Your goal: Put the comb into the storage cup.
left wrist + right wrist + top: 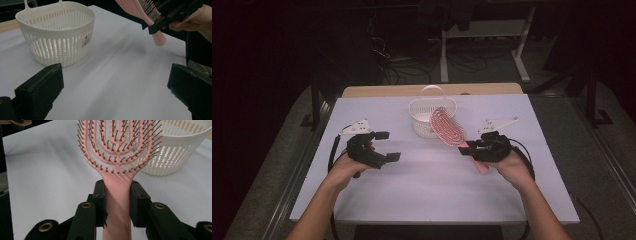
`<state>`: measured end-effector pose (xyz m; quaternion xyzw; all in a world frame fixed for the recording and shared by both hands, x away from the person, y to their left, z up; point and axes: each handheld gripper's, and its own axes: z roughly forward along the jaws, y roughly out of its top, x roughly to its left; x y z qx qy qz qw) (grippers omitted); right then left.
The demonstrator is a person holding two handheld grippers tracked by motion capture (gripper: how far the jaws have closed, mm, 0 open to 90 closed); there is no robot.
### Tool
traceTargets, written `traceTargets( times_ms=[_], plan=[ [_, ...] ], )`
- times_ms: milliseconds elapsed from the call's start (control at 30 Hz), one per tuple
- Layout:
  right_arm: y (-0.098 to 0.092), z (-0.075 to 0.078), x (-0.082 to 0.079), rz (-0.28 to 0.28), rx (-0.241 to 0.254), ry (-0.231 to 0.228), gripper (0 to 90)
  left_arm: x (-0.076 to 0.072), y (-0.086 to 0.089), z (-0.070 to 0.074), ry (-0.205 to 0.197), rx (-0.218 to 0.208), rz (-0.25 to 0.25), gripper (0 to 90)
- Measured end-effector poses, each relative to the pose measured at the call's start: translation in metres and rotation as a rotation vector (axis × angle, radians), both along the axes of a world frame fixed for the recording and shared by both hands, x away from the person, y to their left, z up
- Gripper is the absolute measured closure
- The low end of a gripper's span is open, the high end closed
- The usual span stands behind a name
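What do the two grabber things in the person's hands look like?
Both are black and blocky. The left gripper and the right gripper each carry a pale grey three-cornered plate on top and trail a black cable that loops beside the wrist. Up close, the right one's jaws show small brass-coloured rings. The forearms are bare, with no sleeves.

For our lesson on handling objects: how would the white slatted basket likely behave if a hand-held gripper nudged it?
The basket looks like thin plastic with open slats, so probably light and apt to slide on the smooth table. Its wide base suggests sliding rather than tipping.
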<state>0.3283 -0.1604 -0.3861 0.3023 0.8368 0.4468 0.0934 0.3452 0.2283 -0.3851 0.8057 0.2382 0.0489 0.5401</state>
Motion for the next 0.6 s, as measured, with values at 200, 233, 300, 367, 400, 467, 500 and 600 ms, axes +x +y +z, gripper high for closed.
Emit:
traceTargets(
  times_ms=[200, 233, 300, 367, 400, 467, 500, 600],
  plan=[
    [0.002, -0.001, 0.0, -0.003, 0.01, -0.006, 68.8, 0.006, -0.011, 0.008, -0.008, -0.01, -0.012, 0.1],
    [0.003, -0.001, 0.0, -0.002, 0.011, -0.005, 68.8, 0.007, -0.013, 0.009, -0.008, -0.012, -0.013, 0.2],
    [0.003, -0.001, 0.0, -0.005, 0.011, -0.011, 68.8, 0.01, -0.017, 0.01, -0.011, -0.019, -0.017, 0.1],
    [0.004, -0.002, 0.0, -0.004, 0.012, -0.016, 68.8, 0.011, -0.02, 0.012, -0.012, -0.02, -0.021, 0.1],
    [0.005, -0.002, 0.0, -0.003, 0.012, -0.017, 68.8, 0.012, -0.022, 0.012, -0.013, -0.02, -0.022, 0.1],
    [0.006, -0.002, -0.001, -0.004, 0.012, -0.015, 68.8, 0.014, -0.025, 0.013, -0.015, -0.018, -0.026, 0.1],
    [0.007, -0.003, -0.001, -0.003, 0.014, -0.014, 68.8, 0.014, -0.027, 0.013, -0.013, -0.02, -0.028, 0.1],
    [0.009, -0.004, 0.0, -0.002, 0.017, -0.015, 68.8, 0.015, -0.032, 0.014, -0.014, -0.029, -0.033, 0.1]
  ],
)
